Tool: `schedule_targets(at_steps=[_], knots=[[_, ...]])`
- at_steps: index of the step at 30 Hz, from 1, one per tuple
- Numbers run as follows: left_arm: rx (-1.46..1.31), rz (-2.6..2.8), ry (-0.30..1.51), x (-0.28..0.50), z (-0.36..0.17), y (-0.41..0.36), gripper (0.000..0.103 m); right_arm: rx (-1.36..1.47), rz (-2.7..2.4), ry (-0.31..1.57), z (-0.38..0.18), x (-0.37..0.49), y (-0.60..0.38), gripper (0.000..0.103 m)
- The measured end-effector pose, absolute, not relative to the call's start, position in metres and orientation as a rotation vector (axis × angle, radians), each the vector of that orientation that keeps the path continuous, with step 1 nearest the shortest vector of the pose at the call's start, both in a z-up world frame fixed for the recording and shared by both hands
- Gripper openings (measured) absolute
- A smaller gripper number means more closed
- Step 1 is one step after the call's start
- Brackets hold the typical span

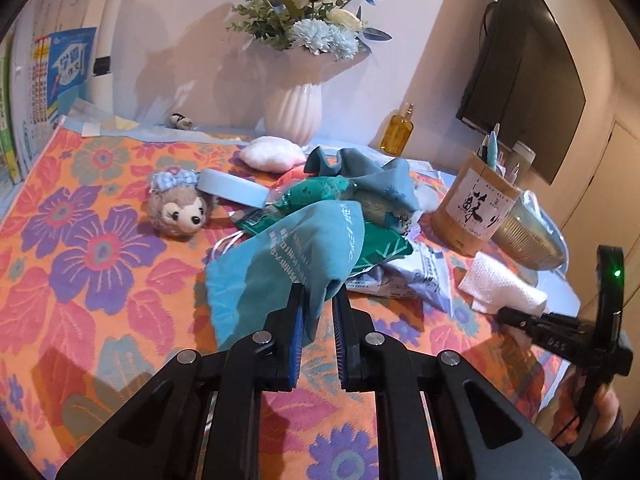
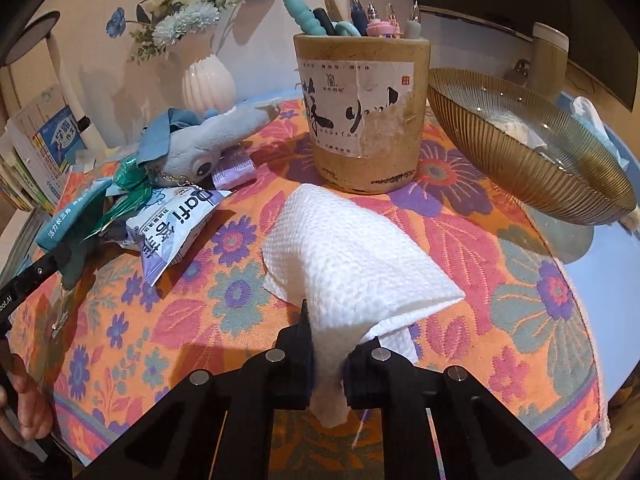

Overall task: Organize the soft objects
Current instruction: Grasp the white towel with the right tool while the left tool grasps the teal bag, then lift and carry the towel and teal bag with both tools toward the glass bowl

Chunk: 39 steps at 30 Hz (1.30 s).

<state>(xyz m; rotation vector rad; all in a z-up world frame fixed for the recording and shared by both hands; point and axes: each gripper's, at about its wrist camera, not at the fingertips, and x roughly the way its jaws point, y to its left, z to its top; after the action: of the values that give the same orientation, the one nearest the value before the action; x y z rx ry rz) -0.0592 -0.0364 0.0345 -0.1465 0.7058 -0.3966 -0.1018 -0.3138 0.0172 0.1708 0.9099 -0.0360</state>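
Right gripper [image 2: 326, 360] pinches limp white embossed paper towel [image 2: 352, 264] (tears easily); left gripper [image 1: 318, 320] pinches floppy teal printed cloth [image 1: 280, 264] by 1 hem.

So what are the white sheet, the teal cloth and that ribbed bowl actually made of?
The white sheet, pinched in the right tongs, looks like paper towel: matte, with a dimpled embossed pattern. The teal cloth, gripped by the left tongs, seems a thin woven fabric with white printed lettering, draping in soft folds. The ribbed bowl appears to be amber-tinted glass, see-through and glossy, though it could be clear plastic.
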Motion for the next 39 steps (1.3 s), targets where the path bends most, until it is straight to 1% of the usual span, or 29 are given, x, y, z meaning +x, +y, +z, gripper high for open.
schedule_targets(at_steps=[1, 4, 10, 15, 16, 18, 19, 20, 22, 23, 24, 28, 30, 32, 35, 37, 38, 39], knots=[[-0.125, -0.361, 0.715, -0.058, 0.034, -0.036, 0.012, 0.17, -0.027, 0.913, 0.017, -0.102, -0.313, 0.011], [-0.139, -0.337, 0.72, -0.052, 0.034, -0.031, 0.031, 0.168, -0.011, 0.933, 0.013, -0.101, -0.311, 0.011], [-0.1, -0.294, 0.715, -0.029, 0.041, -0.033, 0.031, 0.157, -0.005, 0.941, 0.009, -0.098, -0.311, 0.011], [-0.07, -0.306, 0.755, -0.003, 0.036, -0.046, 0.031, 0.188, 0.014, 0.944, 0.008, -0.095, -0.317, 0.011], [-0.075, -0.304, 0.76, 0.001, 0.035, -0.047, 0.03, 0.192, 0.017, 0.945, 0.008, -0.095, -0.318, 0.011], [-0.074, -0.297, 0.753, 0.004, 0.034, -0.05, 0.012, 0.211, 0.035, 0.946, 0.008, -0.094, -0.321, 0.015], [-0.074, -0.297, 0.748, 0.004, 0.034, -0.05, 0.01, 0.219, 0.041, 0.945, 0.008, -0.094, -0.323, 0.016], [-0.077, -0.299, 0.742, 0.003, 0.034, -0.05, 0.009, 0.223, 0.044, 0.943, 0.009, -0.095, -0.324, 0.019], [-0.077, -0.301, 0.726, -0.002, 0.037, -0.049, 0.008, 0.222, 0.037, 0.932, 0.01, -0.096, -0.327, 0.036], [-0.071, -0.298, 0.709, -0.007, 0.041, -0.049, 0.008, 0.222, 0.031, 0.924, 0.01, -0.097, -0.328, 0.055], [-0.069, -0.3, 0.696, -0.01, 0.045, -0.048, 0.008, 0.226, 0.029, 0.908, 0.012, -0.099, -0.33, 0.064], [-0.072, -0.312, 0.642, -0.024, 0.064, -0.047, 0.008, 0.218, 0.032, 0.893, 0.012, -0.107, -0.335, 0.065], [-0.08, -0.334, 0.62, -0.029, 0.076, -0.048, 0.008, 0.236, 0.023, 0.901, 0.01, -0.107, -0.339, 0.07], [-0.078, -0.351, 0.601, -0.034, 0.086, -0.051, 0.008, 0.294, 0.031, 0.9, 0.008, -0.103, -0.346, 0.072], [-0.068, -0.383, 0.585, -0.04, 0.097, -0.058, 0.008, 0.365, 0.034, 0.893, 0.005, -0.092, -0.351, 0.079], [-0.058, -0.404, 0.572, -0.046, 0.105, -0.063, 0.008, 0.387, 0.012, 0.876, 0.005, -0.083, -0.351, 0.079], [-0.053, -0.41, 0.567, -0.048, 0.107, -0.065, 0.008, 0.382, -0.003, 0.878, 0.004, -0.079, -0.35, 0.07], [-0.046, -0.416, 0.563, -0.05, 0.11, -0.067, 0.008, 0.357, -0.024, 0.886, 0.004, -0.074, -0.347, 0.04]])
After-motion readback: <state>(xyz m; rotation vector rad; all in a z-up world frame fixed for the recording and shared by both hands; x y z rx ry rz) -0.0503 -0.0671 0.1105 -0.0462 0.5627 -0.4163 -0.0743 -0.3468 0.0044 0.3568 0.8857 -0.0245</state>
